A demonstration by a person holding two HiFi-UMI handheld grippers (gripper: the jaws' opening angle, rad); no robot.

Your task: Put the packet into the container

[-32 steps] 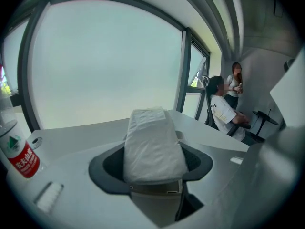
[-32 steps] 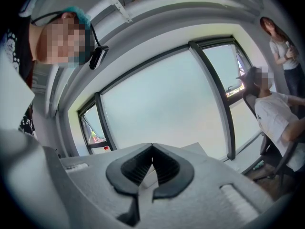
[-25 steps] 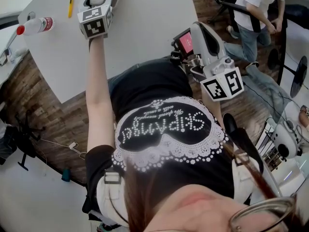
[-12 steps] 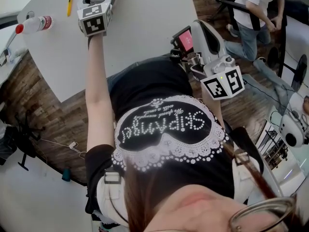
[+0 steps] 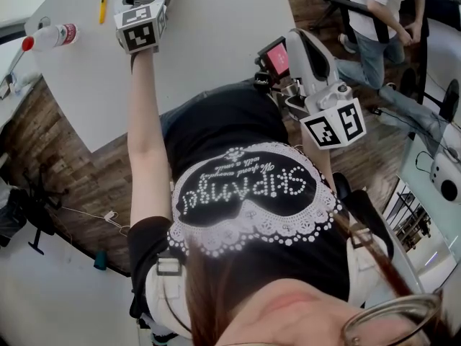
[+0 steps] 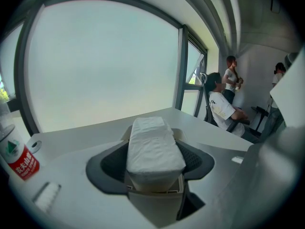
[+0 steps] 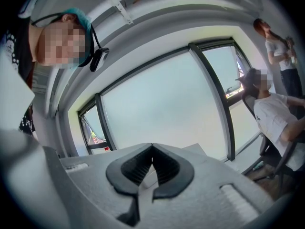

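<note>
The left gripper (image 6: pixel 155 142) reaches out over the white table (image 5: pixel 216 42), towards its far side, tilted somewhat downward. Its jaws are spread wide and have just been opening. Between them lies the white packet (image 6: pixel 151 159), lengthwise along the jaws. The packet sits in a narrow cream container (image 6: pixel 155 190), whose rim shows round its near end and along its sides. The dark pads flank the packet closely on both sides. The left gripper view does not show any squeeze on the packet.

The right gripper (image 7: pixel 152 149) is held off the table, beyond its near right corner and close to the person's body, pointing roughly level. Its jaws are pressed together at the tips, with only a thin slit lower down.

On the table's left edge lies a bottle (image 5: pixel 50 37) with a red cap and red label. The left gripper view shows it standing upright to the left of the jaws. A yellow pen (image 5: pixel 104 7) lies on the table between the bottle and the left gripper. Beyond the table's far right side a person (image 6: pixel 221 111) sits on a chair.
</note>
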